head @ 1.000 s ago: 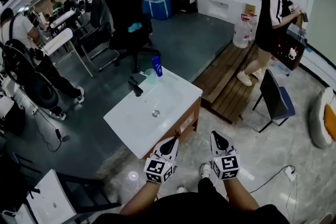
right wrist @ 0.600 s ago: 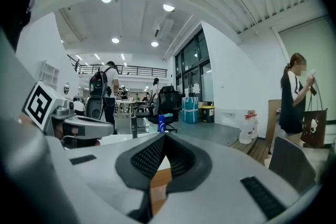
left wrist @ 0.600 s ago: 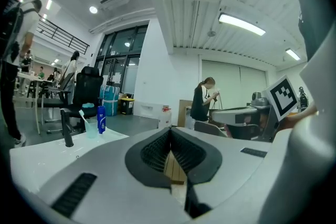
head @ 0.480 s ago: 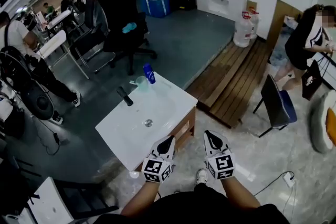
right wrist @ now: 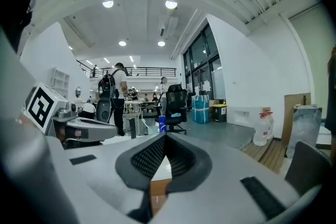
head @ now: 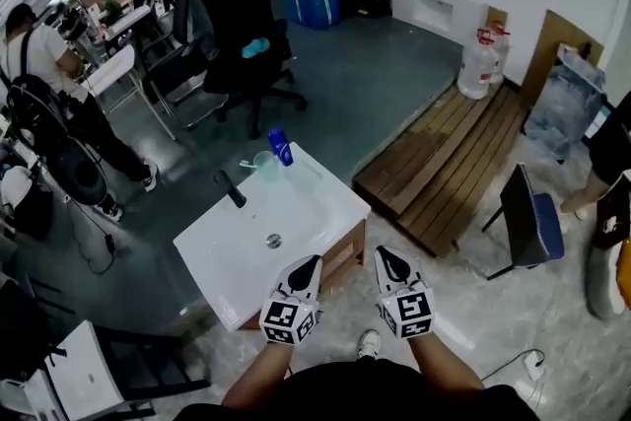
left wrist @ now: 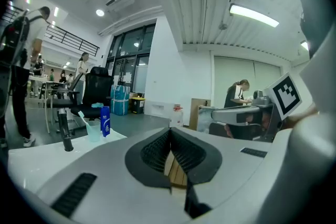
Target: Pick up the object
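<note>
Left gripper (head: pixel 307 263): jaws pressed together, empty.
Right gripper (head: pixel 387 256): jaws pressed together, empty.
Blue bottle (head: pixel 281 147): upright at the bench's (head: pixel 320 202) far edge, beside clear cup (head: pixel 264 166), well apart from both grippers.

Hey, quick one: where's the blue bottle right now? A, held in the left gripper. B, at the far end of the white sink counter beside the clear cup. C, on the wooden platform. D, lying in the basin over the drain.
B: the blue bottle stands at the far end of the white sink counter, right beside the clear cup.
</note>
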{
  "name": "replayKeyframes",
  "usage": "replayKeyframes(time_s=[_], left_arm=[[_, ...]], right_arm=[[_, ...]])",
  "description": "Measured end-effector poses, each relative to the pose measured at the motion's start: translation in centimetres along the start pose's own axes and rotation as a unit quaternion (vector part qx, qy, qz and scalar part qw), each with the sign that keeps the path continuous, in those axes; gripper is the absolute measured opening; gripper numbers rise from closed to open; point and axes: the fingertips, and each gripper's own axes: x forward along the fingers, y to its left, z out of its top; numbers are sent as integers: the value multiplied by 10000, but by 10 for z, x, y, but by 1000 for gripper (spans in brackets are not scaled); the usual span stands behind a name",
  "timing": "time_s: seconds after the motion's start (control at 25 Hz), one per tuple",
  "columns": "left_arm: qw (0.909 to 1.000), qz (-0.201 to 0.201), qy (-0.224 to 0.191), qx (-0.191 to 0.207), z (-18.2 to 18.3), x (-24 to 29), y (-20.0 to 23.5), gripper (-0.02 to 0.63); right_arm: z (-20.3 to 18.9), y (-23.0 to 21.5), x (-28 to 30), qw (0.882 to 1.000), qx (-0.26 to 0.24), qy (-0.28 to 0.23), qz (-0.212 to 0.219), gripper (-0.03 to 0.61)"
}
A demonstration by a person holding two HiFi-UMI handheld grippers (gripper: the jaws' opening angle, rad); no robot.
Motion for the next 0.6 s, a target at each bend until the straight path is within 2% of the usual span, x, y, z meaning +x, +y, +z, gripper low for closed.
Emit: replayKeyframes(time_s=[0.6], left_arm=[[9963, 858, 15, -99, 7, 13, 42, 21]], right_arm=[[13, -12, 62, 9976, -5, -22, 691, 18]])
